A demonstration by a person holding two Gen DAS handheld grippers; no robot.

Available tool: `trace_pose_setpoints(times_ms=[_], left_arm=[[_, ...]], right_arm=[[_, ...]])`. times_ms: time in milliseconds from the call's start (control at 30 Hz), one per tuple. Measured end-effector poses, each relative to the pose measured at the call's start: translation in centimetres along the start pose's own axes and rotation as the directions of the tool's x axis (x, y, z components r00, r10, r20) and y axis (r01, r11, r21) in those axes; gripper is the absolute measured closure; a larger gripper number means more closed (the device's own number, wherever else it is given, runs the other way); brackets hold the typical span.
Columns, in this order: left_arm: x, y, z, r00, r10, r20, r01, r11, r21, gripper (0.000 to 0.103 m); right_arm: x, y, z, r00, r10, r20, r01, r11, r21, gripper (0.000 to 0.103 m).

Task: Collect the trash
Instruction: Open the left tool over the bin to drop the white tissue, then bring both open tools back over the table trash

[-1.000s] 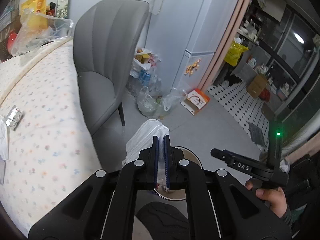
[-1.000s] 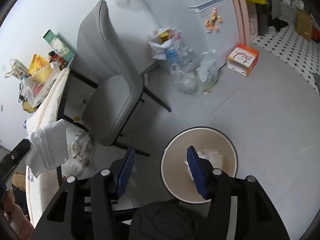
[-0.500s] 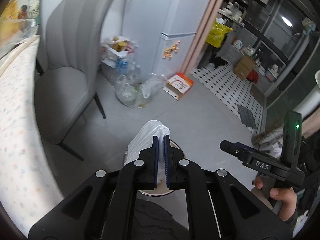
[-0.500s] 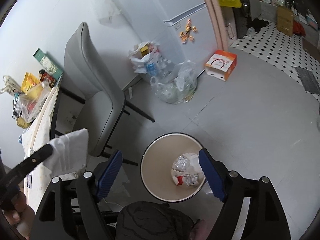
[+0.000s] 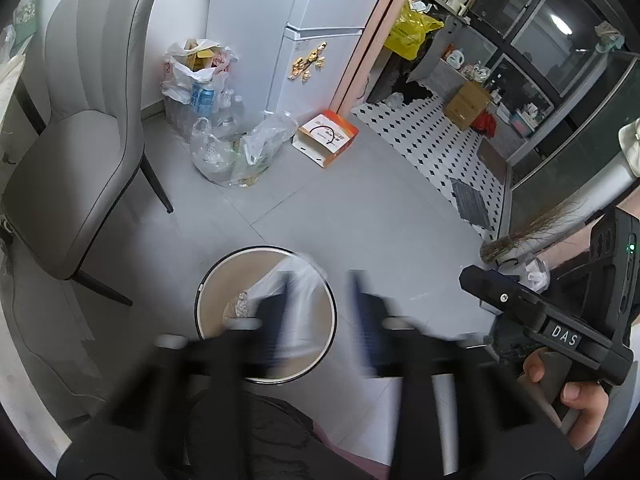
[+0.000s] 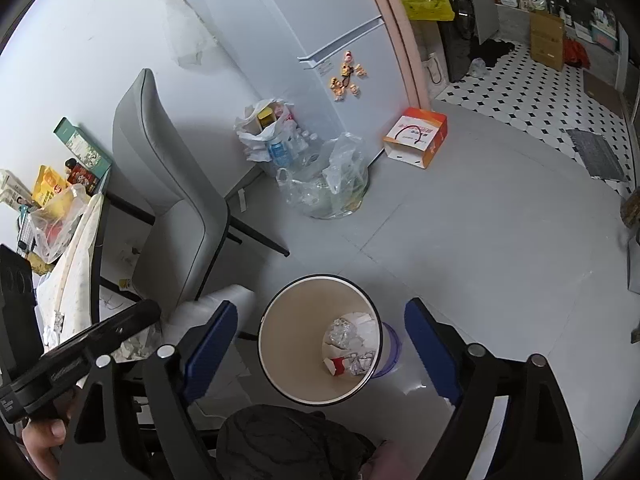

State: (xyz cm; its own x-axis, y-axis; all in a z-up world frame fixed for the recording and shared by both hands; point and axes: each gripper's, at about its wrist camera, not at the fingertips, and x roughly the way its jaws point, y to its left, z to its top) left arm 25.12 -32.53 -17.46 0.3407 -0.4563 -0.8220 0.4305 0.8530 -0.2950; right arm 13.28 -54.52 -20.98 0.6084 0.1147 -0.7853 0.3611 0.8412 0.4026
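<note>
While the left gripper (image 5: pixel 320 308) hangs spread above the bin (image 5: pixel 208 280), the white wrapper (image 5: pixel 298 276) looks light, limp; pinch an edge.

A grey upholstered chair (image 5: pixel 76 148) stands forward-left of the claw on black legs. Beyond it, a white refrigerator (image 5: pixel 316 32) carries small magnets (image 5: pixel 308 66) on its lower door. An orange-and-white carton (image 5: pixel 326 138) lies on the grey floor ahead, just beside the refrigerator. Forward-right, a black-and-white tiled floor (image 5: pixel 424 140) begins, with a brown cardboard box (image 5: pixel 466 106) standing on it. A yellow bag (image 5: pixel 410 32) hangs near the doorway.
</note>
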Motion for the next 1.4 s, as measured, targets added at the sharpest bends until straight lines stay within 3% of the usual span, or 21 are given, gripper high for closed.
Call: trace_pose_setpoints(times_ms=[33, 333, 667, 933, 1400], left_arm=[[-0.3, 0.1, -0.1, 1.0, 0.003, 0.011, -0.003, 1.0, 0.003, 0.036], [-5.8, 3.4, -0.1, 0.989, 0.089, 0.115, -0.081, 0.995, -0.065, 0.006], [-12.8, 9.1, -1.3, 0.959, 0.188, 0.211, -0.151, 0.972, -0.179, 0.006], [-17.6, 14.5, -3.7, 0.922, 0.287, 0.262, -0.209, 0.934, -0.289, 0.006], [-22.6, 23.7, -9.7, 0.872, 0.431, 0.23, -0.269, 0.816, -0.512, 0.006]], right_arm=[[0.1, 0.0, 0.0, 1.0, 0.0, -0.001, 0.0, 1.0, 0.002, 0.018], [0.8, 3.4, -0.5, 0.999, 0.05, -0.009, -0.051, 0.998, -0.049, 0.009], [0.4, 10.3, -1.0, 0.993, 0.12, -0.005, -0.12, 0.981, -0.156, 0.008], [0.1, 16.5, -2.0, 0.983, 0.18, -0.027, -0.181, 0.953, -0.243, 0.008], [1.0, 23.9, -4.6, 0.972, 0.22, -0.088, -0.237, 0.911, -0.339, 0.008]])
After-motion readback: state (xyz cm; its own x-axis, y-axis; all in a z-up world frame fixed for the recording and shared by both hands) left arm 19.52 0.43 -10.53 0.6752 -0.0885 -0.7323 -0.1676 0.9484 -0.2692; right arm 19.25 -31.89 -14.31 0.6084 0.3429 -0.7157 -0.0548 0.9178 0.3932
